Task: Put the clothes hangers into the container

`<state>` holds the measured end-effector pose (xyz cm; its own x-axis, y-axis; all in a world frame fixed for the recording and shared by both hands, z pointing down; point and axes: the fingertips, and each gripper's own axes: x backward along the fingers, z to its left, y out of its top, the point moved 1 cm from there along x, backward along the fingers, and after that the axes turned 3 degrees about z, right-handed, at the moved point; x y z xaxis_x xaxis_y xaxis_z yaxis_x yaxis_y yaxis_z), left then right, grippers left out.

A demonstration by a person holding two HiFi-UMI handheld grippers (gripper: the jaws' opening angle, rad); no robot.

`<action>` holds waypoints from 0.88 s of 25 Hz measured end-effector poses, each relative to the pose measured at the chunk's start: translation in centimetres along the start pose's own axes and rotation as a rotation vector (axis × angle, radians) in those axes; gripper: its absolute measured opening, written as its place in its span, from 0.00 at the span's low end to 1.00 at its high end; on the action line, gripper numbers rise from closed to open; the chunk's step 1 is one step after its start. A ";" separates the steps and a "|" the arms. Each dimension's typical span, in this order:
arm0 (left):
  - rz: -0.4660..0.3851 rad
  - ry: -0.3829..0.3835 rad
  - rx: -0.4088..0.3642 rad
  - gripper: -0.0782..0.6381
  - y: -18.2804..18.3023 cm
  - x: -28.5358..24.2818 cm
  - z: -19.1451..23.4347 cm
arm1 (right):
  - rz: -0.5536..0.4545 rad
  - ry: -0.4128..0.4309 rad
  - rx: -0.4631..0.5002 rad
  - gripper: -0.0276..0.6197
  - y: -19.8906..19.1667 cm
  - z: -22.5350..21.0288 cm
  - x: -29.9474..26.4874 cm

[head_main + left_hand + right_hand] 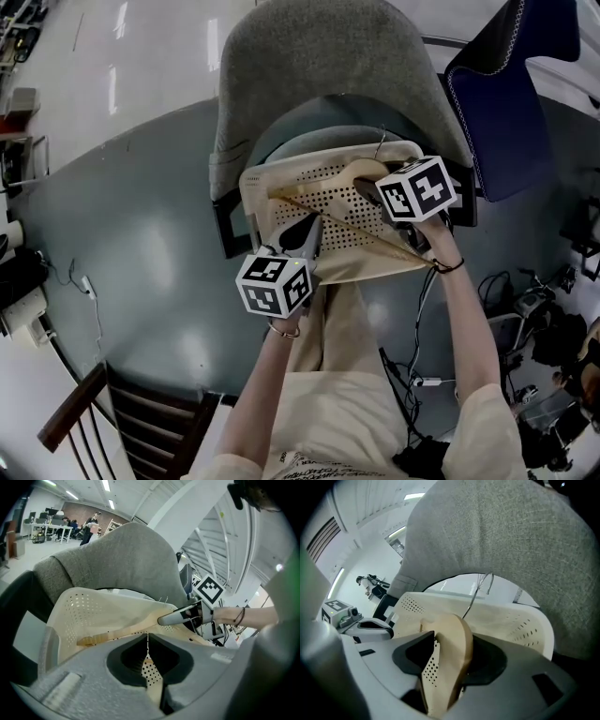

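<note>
A cream perforated basket [253, 187] stands on the seat of a grey chair [328, 56]. A wooden hanger [347, 225] lies slanted across it, and its wire hook [480, 585] rises over the far rim. My left gripper [309, 225] is at the basket's near side, its jaws closed to a thin line [147, 641] over the hanger [108, 634]. My right gripper [361, 187] is over the basket's right part. In the right gripper view the hanger's broad shoulder [452, 648] stands between its jaws [453, 639], with a gap at the left pad.
A blue chair [506, 84] stands just right of the grey one. A dark wooden chair [122, 422] is at the lower left. Cables and a power strip [422, 375] lie on the floor to the right. People stand far off in the left gripper view [91, 524].
</note>
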<state>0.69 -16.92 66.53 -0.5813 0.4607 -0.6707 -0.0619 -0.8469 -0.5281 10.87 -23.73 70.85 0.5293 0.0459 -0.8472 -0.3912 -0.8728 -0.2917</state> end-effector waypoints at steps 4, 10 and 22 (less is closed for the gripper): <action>0.004 0.000 0.004 0.15 -0.3 -0.2 -0.1 | -0.006 -0.084 0.018 0.39 -0.2 -0.6 -0.4; 0.003 0.004 0.008 0.15 -0.4 -0.3 -0.2 | -0.019 -0.188 0.059 0.46 -0.2 -0.8 -0.6; 0.001 -0.001 0.012 0.15 -0.7 -0.3 -0.6 | -0.016 -0.263 0.143 0.60 -0.4 0.0 -0.8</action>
<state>1.41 -16.27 66.75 -0.5821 0.4596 -0.6708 -0.0713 -0.8506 -0.5209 10.66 -23.40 71.64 0.3303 0.1992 -0.9226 -0.4963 -0.7948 -0.3493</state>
